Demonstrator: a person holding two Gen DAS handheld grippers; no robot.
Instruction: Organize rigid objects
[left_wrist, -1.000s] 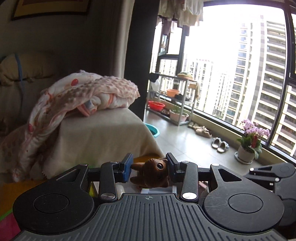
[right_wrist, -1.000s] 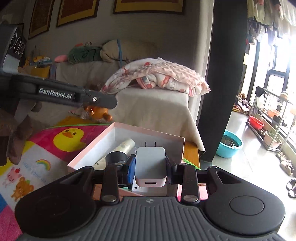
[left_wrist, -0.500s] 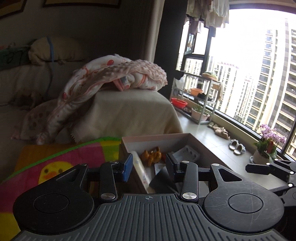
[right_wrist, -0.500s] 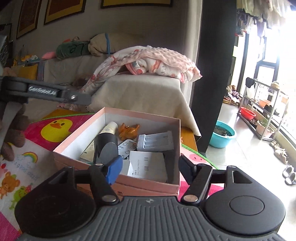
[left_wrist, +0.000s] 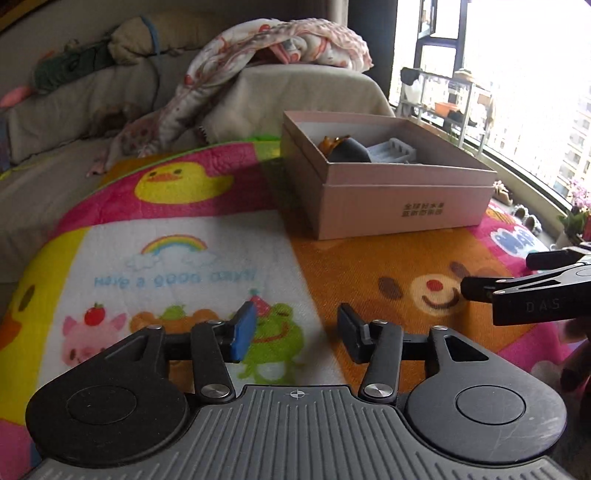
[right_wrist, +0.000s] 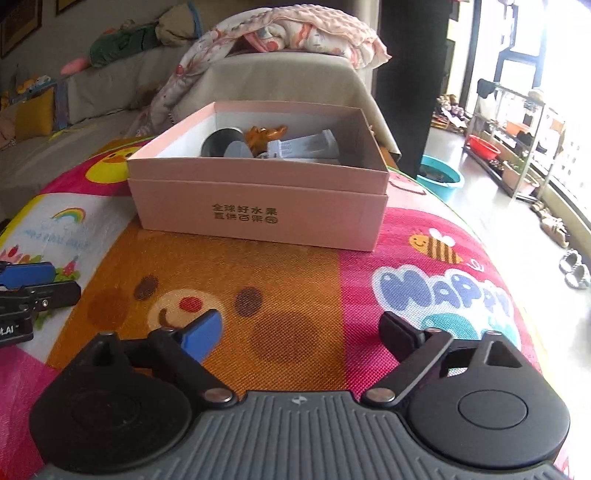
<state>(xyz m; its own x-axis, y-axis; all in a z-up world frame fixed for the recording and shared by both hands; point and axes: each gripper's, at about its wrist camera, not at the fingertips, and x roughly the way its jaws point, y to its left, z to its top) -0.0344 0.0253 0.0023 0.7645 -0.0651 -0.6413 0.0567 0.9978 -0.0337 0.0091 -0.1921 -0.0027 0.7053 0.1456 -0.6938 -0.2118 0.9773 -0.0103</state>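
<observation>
Both grippers emptied; items now lie in box.
The pink box (right_wrist: 258, 206) on the play mat (right_wrist: 314, 295) now holds the brown toy (right_wrist: 266, 134) and charger, released a second ago. The right gripper (right_wrist: 301, 334) is seen opening wide, empty; the left gripper (left_wrist: 297, 332) opening, nothing between the jaws.

Between my left gripper (left_wrist: 295, 330) and the pink box (left_wrist: 388, 199) the play mat (left_wrist: 177, 258) lies bare, so that path is open. My right gripper (right_wrist: 301, 332) has the same flat, bare stretch ahead, up to the box's near wall. My jaws are spreading, nothing between them. The box stands as the one barrier; inside, a dark cylinder (right_wrist: 221, 142), an orange toy (right_wrist: 264, 134) and a grey tray (right_wrist: 306, 146) seem to crowd it. My other gripper hangs just off each side.
</observation>
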